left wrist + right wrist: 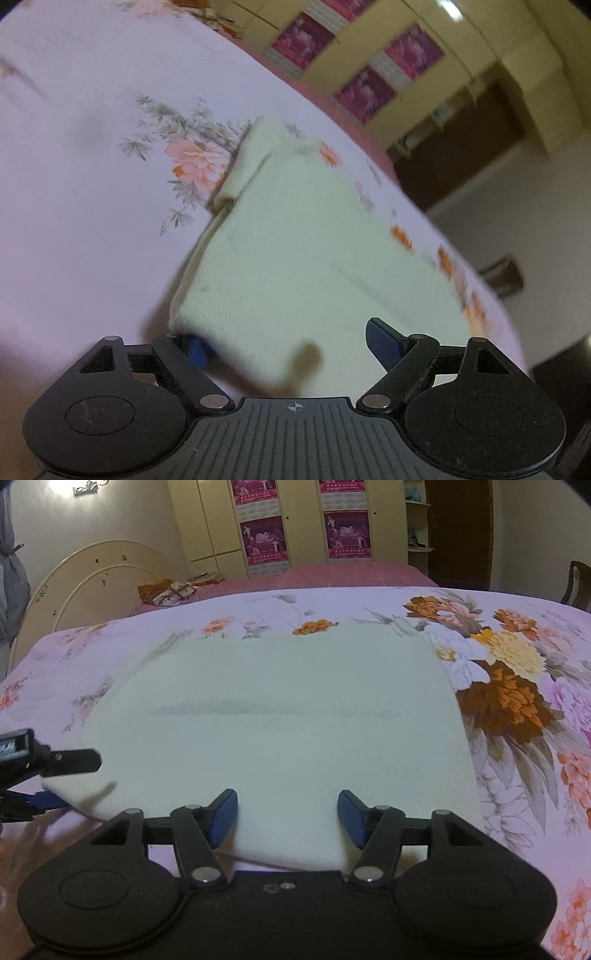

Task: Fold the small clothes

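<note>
A pale cream garment (280, 716) lies folded into a flat rectangle on the floral bedsheet (517, 686). It also shows in the left wrist view (303, 251), with a folded sleeve (247, 162) at its far left edge. My right gripper (287, 818) is open, its blue-padded fingers (223, 818) straddling the garment's near edge. My left gripper (284, 345) is open at the garment's near left corner, which lies between its fingers. It also shows at the left in the right wrist view (55, 779).
A pink bedspread (332, 574) lies beyond the floral sheet, with a patterned bundle (168, 590) on it. A curved headboard (92, 579) stands at the back left. Yellow wardrobes (295, 520) with magenta posters line the far wall. A dark chair (576, 583) stands at the right.
</note>
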### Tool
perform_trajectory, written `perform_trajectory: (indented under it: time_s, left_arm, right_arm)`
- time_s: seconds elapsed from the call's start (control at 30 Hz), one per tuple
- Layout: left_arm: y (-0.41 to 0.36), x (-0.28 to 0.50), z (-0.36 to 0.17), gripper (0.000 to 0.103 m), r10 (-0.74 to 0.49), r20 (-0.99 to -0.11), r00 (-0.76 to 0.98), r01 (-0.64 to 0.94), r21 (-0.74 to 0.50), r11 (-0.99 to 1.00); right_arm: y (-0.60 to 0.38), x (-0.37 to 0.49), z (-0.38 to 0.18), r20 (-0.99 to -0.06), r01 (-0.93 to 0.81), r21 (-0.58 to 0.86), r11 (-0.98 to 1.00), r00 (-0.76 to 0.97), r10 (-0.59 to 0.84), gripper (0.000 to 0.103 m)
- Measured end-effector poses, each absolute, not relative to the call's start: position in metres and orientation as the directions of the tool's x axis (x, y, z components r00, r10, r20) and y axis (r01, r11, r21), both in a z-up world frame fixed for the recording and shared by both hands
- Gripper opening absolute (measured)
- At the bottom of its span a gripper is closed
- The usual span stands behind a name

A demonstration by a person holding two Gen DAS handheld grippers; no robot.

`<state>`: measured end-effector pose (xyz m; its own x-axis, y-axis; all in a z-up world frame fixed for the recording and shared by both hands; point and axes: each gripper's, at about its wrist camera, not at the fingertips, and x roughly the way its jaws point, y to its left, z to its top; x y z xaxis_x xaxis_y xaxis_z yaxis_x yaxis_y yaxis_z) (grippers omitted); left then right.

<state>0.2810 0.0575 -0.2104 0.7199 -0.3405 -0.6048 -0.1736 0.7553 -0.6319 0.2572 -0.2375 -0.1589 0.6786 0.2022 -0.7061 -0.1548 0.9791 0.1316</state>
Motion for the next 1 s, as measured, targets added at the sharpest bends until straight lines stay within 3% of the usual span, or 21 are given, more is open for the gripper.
perform_trajectory:
  time_s: [0.17,0.23,0.3,0.4,0.5,0.53,0.67,0.77,0.93,1.0]
  left_arm:
    - [0.06,0.296,-0.22,0.083,-0.317,-0.543,0.778,-0.191,-0.684,0.703]
    - [0.061,0.303,-0.227,0.061,-0.296,-0.531,0.794,-0.212,-0.699,0.683]
    - [0.065,0.309,-0.234,0.046,-0.288,-0.521,0.804,-0.232,-0.72,0.653]
    - [0.07,0.317,-0.241,0.038,-0.281,-0.508,0.814,-0.251,-0.744,0.62]
    - [0.07,0.32,-0.246,0.013,-0.266,-0.516,0.814,-0.266,-0.739,0.618]
    - [0.073,0.319,-0.248,0.01,-0.264,-0.516,0.815,-0.268,-0.739,0.618]
    - [0.069,0.324,-0.233,0.008,-0.261,-0.486,0.834,-0.203,-0.711,0.673]
    - [0.055,0.33,-0.209,0.007,-0.294,-0.435,0.851,-0.095,-0.679,0.728]
    - [0.019,0.351,-0.179,0.007,-0.419,-0.37,0.829,0.091,-0.65,0.754]
    - [-0.004,0.36,-0.17,0.007,-0.504,-0.352,0.789,0.179,-0.654,0.735]
  right_arm:
    - [-0.234,0.273,-0.152,-0.682,-0.174,0.14,0.975,0.696,0.222,0.059]
    - [-0.23,0.284,-0.152,-0.675,-0.182,0.141,0.973,0.701,0.229,0.059]
    - [-0.225,0.295,-0.152,-0.671,-0.194,0.138,0.971,0.703,0.236,0.059]
    - [-0.214,0.313,-0.152,-0.656,-0.224,0.119,0.967,0.713,0.246,0.059]
    - [-0.203,0.326,-0.15,-0.635,-0.246,0.08,0.966,0.734,0.239,0.059]
    - [-0.2,0.33,-0.151,-0.635,-0.248,0.066,0.966,0.737,0.233,0.059]
    - [-0.182,0.337,-0.176,-0.687,-0.282,-0.045,0.958,0.705,0.175,0.062]
    - [-0.174,0.326,-0.183,-0.652,-0.294,-0.12,0.948,0.744,0.148,0.063]
    - [-0.179,0.326,-0.178,-0.651,-0.293,-0.082,0.953,0.74,0.171,0.063]
    - [-0.199,0.325,-0.165,-0.631,-0.271,0.035,0.962,0.741,0.232,0.053]
